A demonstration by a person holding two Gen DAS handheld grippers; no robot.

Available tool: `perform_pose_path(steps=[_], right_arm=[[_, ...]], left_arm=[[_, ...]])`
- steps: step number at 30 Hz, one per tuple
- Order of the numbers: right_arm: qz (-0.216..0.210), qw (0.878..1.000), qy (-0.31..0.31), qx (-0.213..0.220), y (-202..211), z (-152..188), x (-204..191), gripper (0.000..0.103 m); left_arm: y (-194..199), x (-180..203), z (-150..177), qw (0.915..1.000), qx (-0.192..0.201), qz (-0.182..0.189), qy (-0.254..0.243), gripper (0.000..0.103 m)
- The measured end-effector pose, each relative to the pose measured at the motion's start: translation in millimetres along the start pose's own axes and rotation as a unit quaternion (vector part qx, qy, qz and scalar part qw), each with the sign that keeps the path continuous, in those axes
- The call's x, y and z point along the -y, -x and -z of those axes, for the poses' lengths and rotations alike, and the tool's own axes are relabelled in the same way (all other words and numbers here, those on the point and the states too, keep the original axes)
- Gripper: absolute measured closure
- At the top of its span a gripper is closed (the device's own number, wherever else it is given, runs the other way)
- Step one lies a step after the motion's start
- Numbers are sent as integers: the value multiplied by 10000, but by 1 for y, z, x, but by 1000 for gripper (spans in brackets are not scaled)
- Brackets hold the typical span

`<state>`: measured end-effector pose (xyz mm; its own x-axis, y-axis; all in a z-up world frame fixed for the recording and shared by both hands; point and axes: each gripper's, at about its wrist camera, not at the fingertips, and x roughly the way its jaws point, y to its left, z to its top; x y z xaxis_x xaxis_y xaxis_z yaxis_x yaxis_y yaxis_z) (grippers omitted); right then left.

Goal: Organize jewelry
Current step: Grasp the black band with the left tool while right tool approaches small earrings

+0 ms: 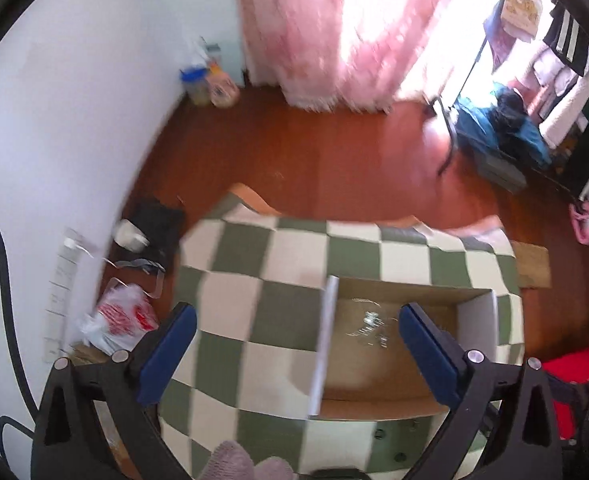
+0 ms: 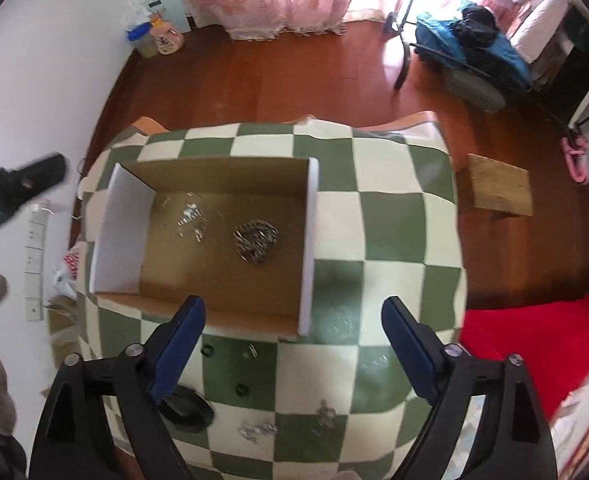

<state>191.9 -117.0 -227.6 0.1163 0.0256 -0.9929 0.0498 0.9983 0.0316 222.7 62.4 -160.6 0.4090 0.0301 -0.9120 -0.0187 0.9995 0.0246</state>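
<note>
An open cardboard box (image 2: 118, 236) with white side walls stands on the green-and-white checked table (image 2: 394, 220). Inside it lie a coiled silver chain (image 2: 256, 242) and a clear bag of small silver pieces (image 2: 192, 220). My right gripper (image 2: 294, 352) hangs open above the box's near edge with nothing between its fingers. Loose pieces lie below it on the cloth: a silver chain (image 2: 256, 430), a black ring (image 2: 240, 390) and a black oval item (image 2: 186, 404). My left gripper (image 1: 298, 354) is open and empty over the box (image 1: 474, 320), whose clear bag (image 1: 370, 326) shows blurred.
A wooden board (image 2: 498, 188) sticks out past the table's right side. Red cloth (image 2: 534, 340) lies at the lower right. On the floor are plastic bags (image 1: 122, 320), bottles (image 2: 154, 40) by the wall and a chair with clothes (image 2: 470, 48). A pink curtain hangs behind.
</note>
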Motion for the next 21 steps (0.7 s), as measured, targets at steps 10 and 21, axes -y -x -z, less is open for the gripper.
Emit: perform_pose_path(steps=[10,21], right_arm=[[378,9984,-86,423,34,31,-2,10],[180,9948,-350,935,86,65,4,10]], left_arm=[[41,-6,42,9983,167,-533,-154,0],[87,1,78,9975,308,-545,-325,0]])
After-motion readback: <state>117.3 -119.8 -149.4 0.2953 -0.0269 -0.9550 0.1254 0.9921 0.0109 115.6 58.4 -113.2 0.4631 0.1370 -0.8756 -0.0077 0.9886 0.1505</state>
